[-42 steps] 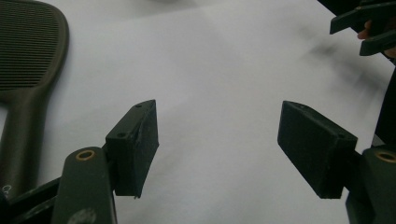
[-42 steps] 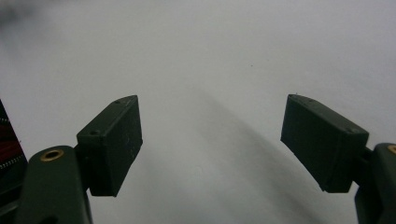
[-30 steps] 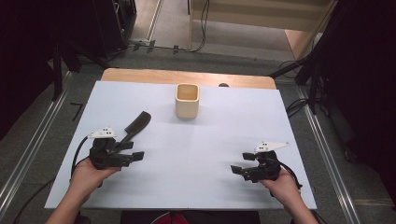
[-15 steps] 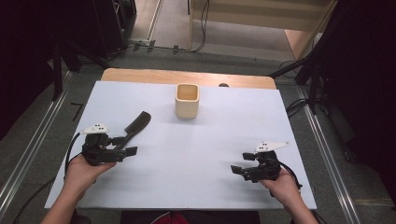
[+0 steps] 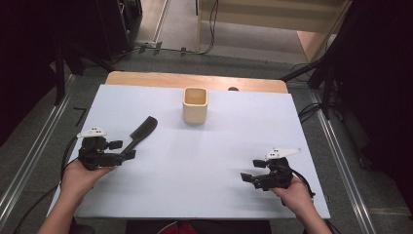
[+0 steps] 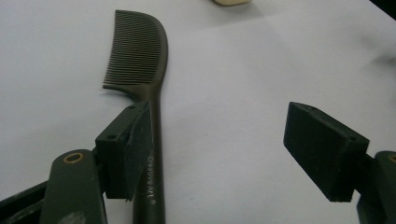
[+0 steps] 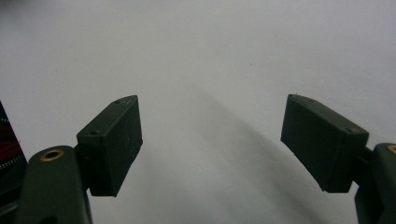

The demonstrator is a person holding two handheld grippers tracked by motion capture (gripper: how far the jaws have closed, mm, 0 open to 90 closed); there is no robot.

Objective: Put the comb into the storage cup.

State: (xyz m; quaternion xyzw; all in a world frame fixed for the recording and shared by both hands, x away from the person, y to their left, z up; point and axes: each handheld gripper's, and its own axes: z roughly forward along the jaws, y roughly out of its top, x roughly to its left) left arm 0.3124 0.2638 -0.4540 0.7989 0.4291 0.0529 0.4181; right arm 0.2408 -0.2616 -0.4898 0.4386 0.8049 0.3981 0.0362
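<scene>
left gripper (image 6: 224, 144) jaws apart, beside comb (image 6: 140, 74)

Beige square cup (image 5: 195, 105) upright, far centre of pale blue table (image 5: 204, 165)

Dim surroundings, evenly lit table (image 5: 195, 146), soft shadows, slightly blurry close-ups

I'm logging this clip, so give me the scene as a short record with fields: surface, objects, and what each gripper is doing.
surface: white table
comb: dark, lying flat, handle toward the left gripper
cup: beige, square, upright, far middle of the table
left gripper: open, handle of the comb between the jaws, beside one pad
right gripper: open, over bare table, holding nothing
</scene>
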